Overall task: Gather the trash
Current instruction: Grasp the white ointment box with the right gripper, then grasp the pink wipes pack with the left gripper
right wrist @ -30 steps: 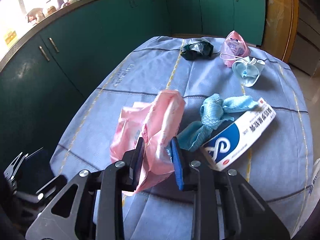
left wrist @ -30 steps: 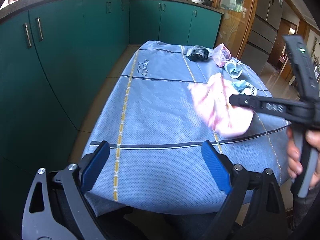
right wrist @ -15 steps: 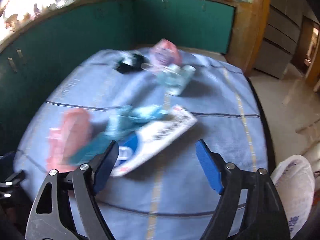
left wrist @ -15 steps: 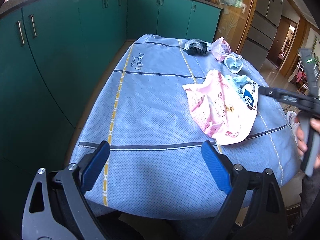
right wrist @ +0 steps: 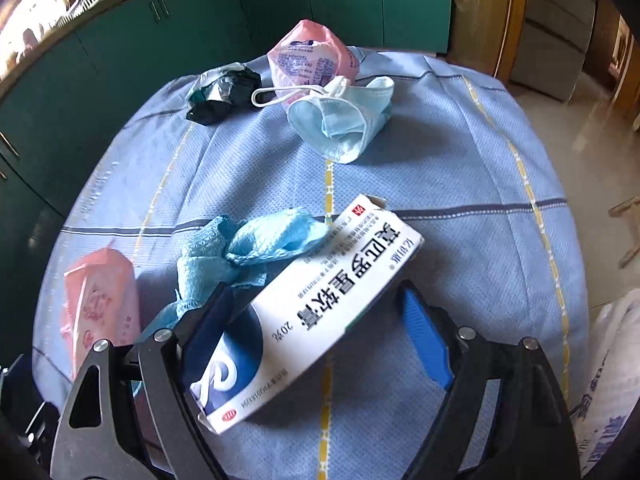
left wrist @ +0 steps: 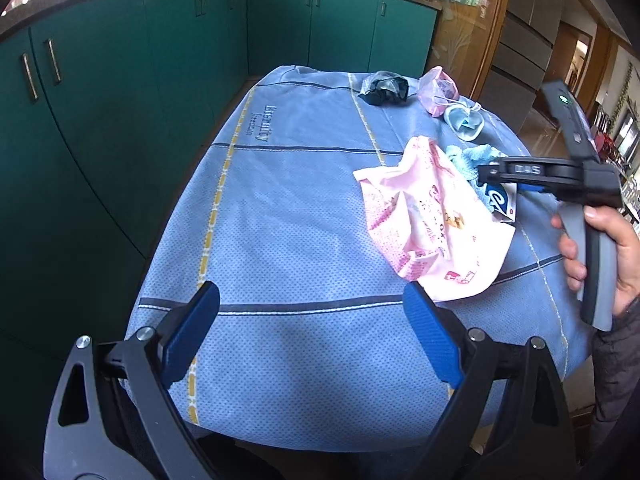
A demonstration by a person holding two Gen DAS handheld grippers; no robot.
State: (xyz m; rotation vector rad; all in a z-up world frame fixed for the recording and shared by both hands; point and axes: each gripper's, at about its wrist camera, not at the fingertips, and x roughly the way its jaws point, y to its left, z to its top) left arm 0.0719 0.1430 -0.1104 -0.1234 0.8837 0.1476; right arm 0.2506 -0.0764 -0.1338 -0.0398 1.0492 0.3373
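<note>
On the blue tablecloth [left wrist: 280,220] a flat pink wrapper [left wrist: 432,232] lies loose, and it shows at the left of the right wrist view [right wrist: 100,300]. My right gripper [right wrist: 316,296] hangs over a white and blue medicine box [right wrist: 320,312]. Its jaws are opening; the box lies between them and the right pad stands clear of it. A light blue cloth [right wrist: 240,248] is bunched against the box. Farther back lie a blue face mask [right wrist: 340,120], a crumpled pink bag [right wrist: 308,56] and a dark wrapper [right wrist: 220,92]. My left gripper [left wrist: 310,294] is open and empty over the near table edge.
Green kitchen cabinets [left wrist: 120,100] run along the left and back, close to the table. A white printed sack [right wrist: 608,380] stands off the table's right side. A hand [left wrist: 616,248] holds the right gripper's handle at the right edge of the left wrist view.
My right gripper has let go of the pink wrapper, opened, and moved right and down over the medicine box. The wrapper now lies flat on the cloth. The left gripper has barely moved.
</note>
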